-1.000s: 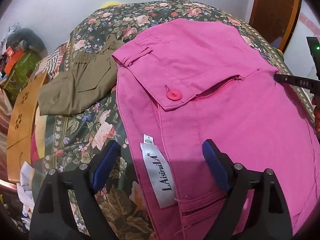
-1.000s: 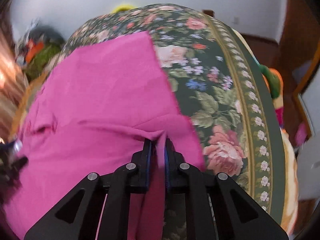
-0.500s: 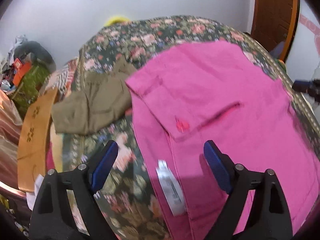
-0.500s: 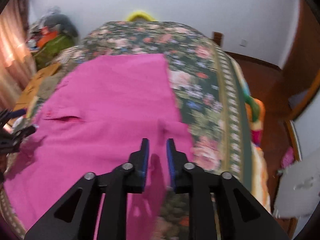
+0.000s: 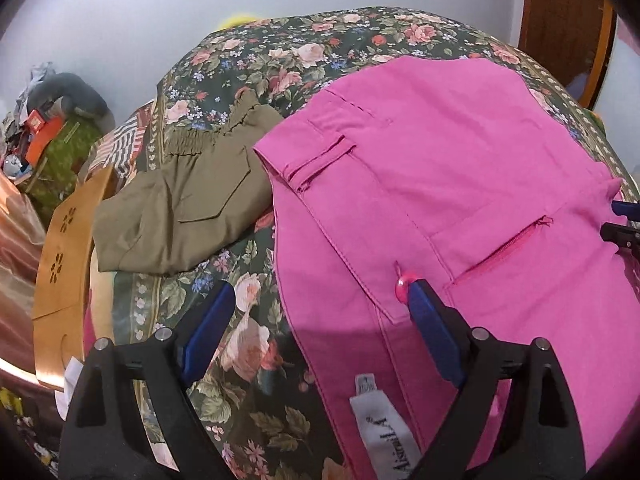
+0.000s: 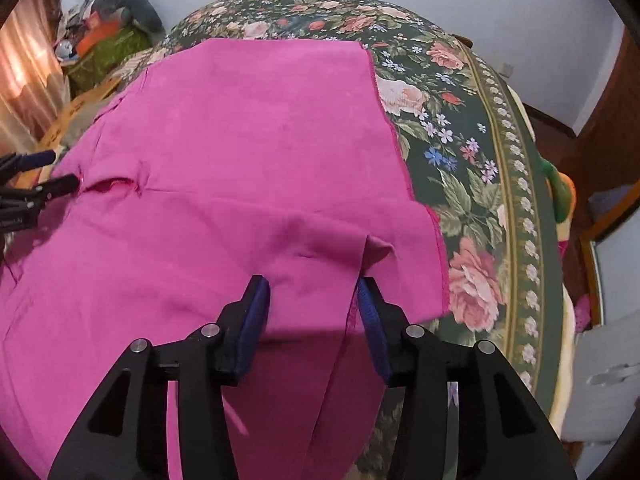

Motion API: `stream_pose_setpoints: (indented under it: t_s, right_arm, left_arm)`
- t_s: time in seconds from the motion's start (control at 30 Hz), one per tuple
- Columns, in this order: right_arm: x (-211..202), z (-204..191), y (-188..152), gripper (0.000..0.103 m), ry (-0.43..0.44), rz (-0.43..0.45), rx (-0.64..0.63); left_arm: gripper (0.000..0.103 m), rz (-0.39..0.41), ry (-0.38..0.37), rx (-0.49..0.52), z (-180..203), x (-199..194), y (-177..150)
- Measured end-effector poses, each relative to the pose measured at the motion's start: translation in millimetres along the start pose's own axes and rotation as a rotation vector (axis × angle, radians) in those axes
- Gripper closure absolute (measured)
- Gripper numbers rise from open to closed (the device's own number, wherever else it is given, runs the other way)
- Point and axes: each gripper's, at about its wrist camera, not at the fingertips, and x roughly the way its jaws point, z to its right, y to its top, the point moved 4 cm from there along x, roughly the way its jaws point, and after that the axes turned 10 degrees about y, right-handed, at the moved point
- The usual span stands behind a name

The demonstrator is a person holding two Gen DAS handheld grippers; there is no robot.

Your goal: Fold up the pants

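Pink pants (image 5: 460, 184) lie folded over on the floral bedspread (image 5: 256, 52), waistband and pink button (image 5: 401, 282) toward the left wrist camera, white label (image 5: 384, 432) showing. My left gripper (image 5: 320, 320) is open, above the waistband edge, holding nothing. In the right wrist view the pants (image 6: 240, 140) cover the middle of the bed. My right gripper (image 6: 314, 312) is open over the near fabric edge, with cloth between the pads but not pinched. The left gripper's tips (image 6: 48, 172) show at that view's left edge.
Folded olive-green pants (image 5: 184, 208) lie on the bed left of the pink ones. A wooden board (image 5: 64, 256) stands at the bed's left side, with clutter (image 5: 48, 128) beyond. A wooden door (image 5: 568, 28) is at the right. The bed's edge (image 6: 540, 200) drops off on the right.
My right gripper has opened and let go of the pink fabric fold, which now lies flat. Both grippers have pulled back and risen. The left stayed open.
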Motion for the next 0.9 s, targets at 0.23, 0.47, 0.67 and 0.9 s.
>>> stream_pose_setpoints:
  t_s: [0.23,0.47,0.67,0.9]
  right_arm:
    - [-20,2,-4,0.055,-0.028,-0.028,0.023]
    - [-55,-4,15,0.048,-0.092,0.059,-0.032]
    - [-61,1,59,0.048,-0.070,0.140,-0.018]
    - [-36,15,104,0.048,-0.030,0.164,-0.015]
  left_arm:
    - [0.012,0.005,0.021,0.040,-3,-14,-10]
    - [0.012,0.084,0.020,0.002,-29,-40,6]
    - [0.012,0.129,0.008,-0.042,-43,-36,43]
    - [0.012,0.161,-0.029,-0.130,-58,-5,77]
